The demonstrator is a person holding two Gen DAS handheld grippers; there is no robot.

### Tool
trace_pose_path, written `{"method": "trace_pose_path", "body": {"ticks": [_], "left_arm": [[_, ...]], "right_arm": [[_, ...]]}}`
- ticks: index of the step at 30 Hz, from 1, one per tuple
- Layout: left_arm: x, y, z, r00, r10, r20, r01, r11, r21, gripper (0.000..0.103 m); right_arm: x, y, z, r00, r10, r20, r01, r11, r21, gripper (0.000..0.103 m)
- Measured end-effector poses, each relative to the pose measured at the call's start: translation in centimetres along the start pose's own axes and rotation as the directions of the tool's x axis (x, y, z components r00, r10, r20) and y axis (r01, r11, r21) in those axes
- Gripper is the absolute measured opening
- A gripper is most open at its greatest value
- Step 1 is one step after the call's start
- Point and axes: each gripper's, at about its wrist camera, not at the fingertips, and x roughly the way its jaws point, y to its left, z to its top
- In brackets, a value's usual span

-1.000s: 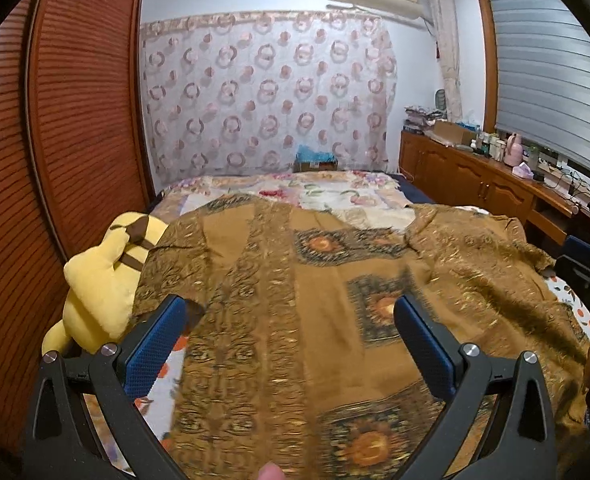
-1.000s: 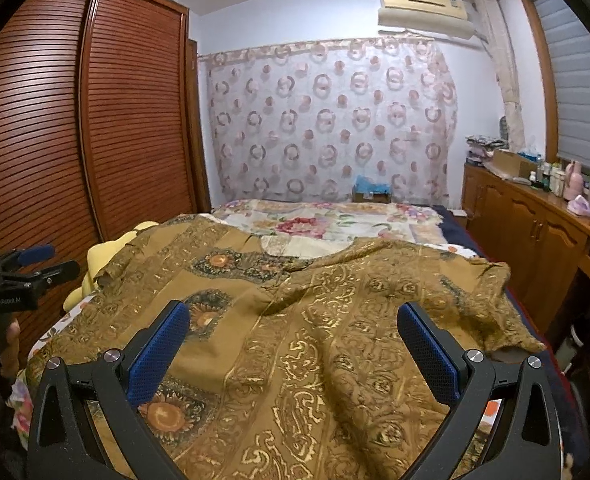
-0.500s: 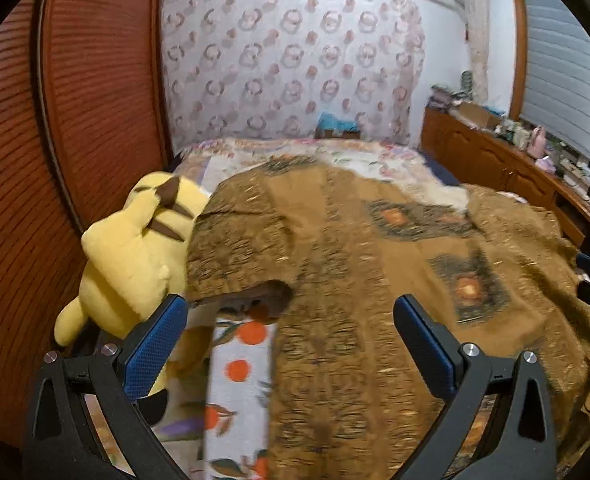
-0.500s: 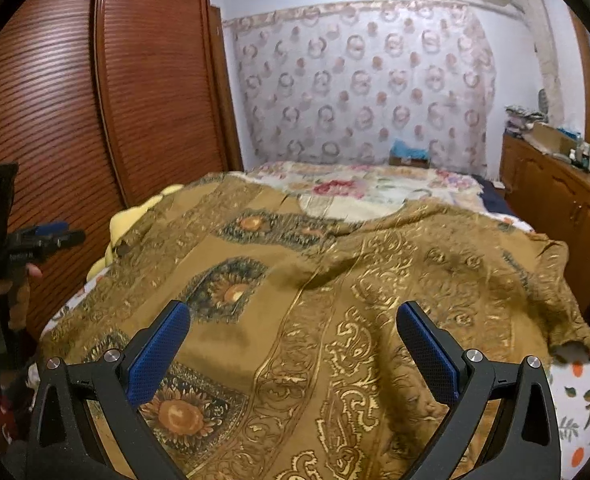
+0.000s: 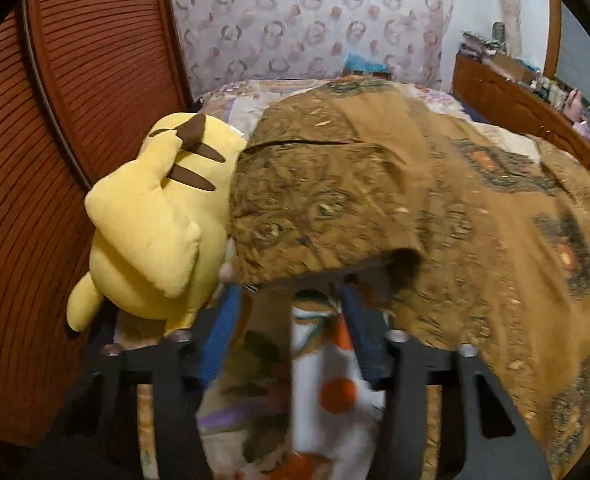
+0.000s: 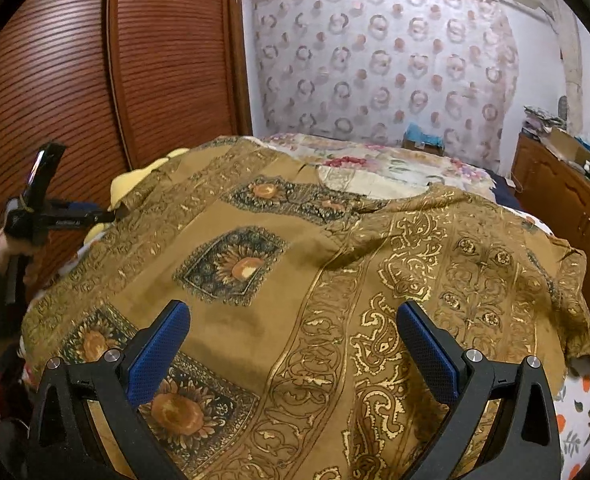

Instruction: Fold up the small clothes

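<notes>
Cloth covers nearly all we see: a brown garment [image 6: 279,288] with gold scrollwork and sunflower panels lies spread across the bed [image 6: 383,164], its near hem over the foot and its right edge drooping off the side. We judge it light, soft and limp, likely to sag wherever it is not held, and the smooth weave may slide on the printed sheet [image 5: 335,392] beneath. Such a wide piece probably wants a grip at two corners or along one hem, not in the middle.

At the left edge the cloth lies against a yellow plush toy [image 5: 155,224], which could drag along if we pull hard.

Our left gripper [image 5: 291,304] reaches under the lifted sleeve edge, its blue pads drawn in close but with a gap visible between them; blur keeps us from telling whether they pinch the hem yet. Our right gripper [image 6: 291,348] hovers over the near hem, jaws spread wide, holding nothing.
</notes>
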Motion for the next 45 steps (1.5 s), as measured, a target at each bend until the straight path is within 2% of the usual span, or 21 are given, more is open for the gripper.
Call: {"method": "trace_pose_path", "body": {"ticks": [5,9,12,15,18,21,24,27,29,31,33,37,39,45], "left_arm": [[0.7,0.5,0.6,1.0,0.006,0.007,-0.006,1.0,0.021,0.028],[0.4,0.4,0.9,1.0,0.016,0.021,-0.017,0.999,0.047,0.004],[-0.4,0.3,1.6,0.999,0.002,0.047,-0.005,0.999,0.053,0.003],[-2.2,-0.2,2.9,0.995,0.001,0.104,-0.007,0.998,0.055,0.003],[-4.6,-1.7,4.9,0.986,-0.04,0.165,0.028,0.997,0.075,0.003],[-6.8,-4.4,7.0,0.972,-0.095,0.213,0.068,0.989,0.134,0.003],[-8.4,-7.6,8.1,0.962,-0.164,0.217,0.124,0.974,0.189,0.003],[-9.4,-10.4,7.4,0.952,-0.234,0.199,0.184,0.953,0.242,0.003],[-9.7,-11.8,6.7,0.951,-0.253,0.18,0.199,0.941,0.274,0.003],[-9.9,-12.6,5.8,0.951,-0.265,0.161,0.211,0.934,0.289,0.012],[-10.1,-12.7,4.9,0.947,-0.283,0.152,0.232,0.93,0.286,0.036],[-10.3,-11.4,2.9,0.949,-0.274,0.154,0.23,0.939,0.256,0.059],[-10.3,-10.3,2.2,0.95,-0.267,0.16,0.228,0.947,0.227,0.078],[-10.6,-7.6,0.5,0.955,-0.212,0.209,0.191,0.975,0.116,0.079]], "right_arm": [[0.6,0.2,-0.3,1.0,-0.012,-0.015,0.012,1.0,-0.007,0.103],[0.5,-0.4,-0.6,1.0,0.006,-0.03,-0.006,1.0,0.021,0.103],[0.3,-0.5,-0.7,0.999,0.012,-0.038,-0.01,0.999,0.033,0.103],[0.1,-0.5,-0.7,0.999,0.011,-0.038,-0.01,0.999,0.034,0.103],[0.4,-0.4,-0.6,0.999,0.013,-0.041,-0.011,0.999,0.038,0.103],[0.8,-0.4,-0.5,0.999,0.009,-0.041,-0.007,0.999,0.04,0.103],[1.0,-0.4,-0.5,0.999,0.008,-0.045,-0.006,0.999,0.041,0.103],[1.1,-0.5,-0.5,0.999,0.01,-0.044,-0.008,0.999,0.045,0.102],[1.1,-0.7,-0.5,0.999,0.015,-0.045,-0.013,0.999,0.051,0.102],[1.2,-0.9,-0.5,0.999,0.021,-0.046,-0.018,0.998,0.058,0.102],[1.3,-0.9,-0.6,0.999,0.024,-0.048,-0.021,0.998,0.059,0.102],[1.4,-0.8,-0.6,0.998,0.023,-0.051,-0.02,0.998,0.055,0.102],[1.4,-0.7,-0.6,0.998,0.022,-0.052,-0.02,0.998,0.053,0.102],[0.7,-0.6,1.1,0.998,0.06,-0.028,-0.059,0.998,0.032,0.102]]}}
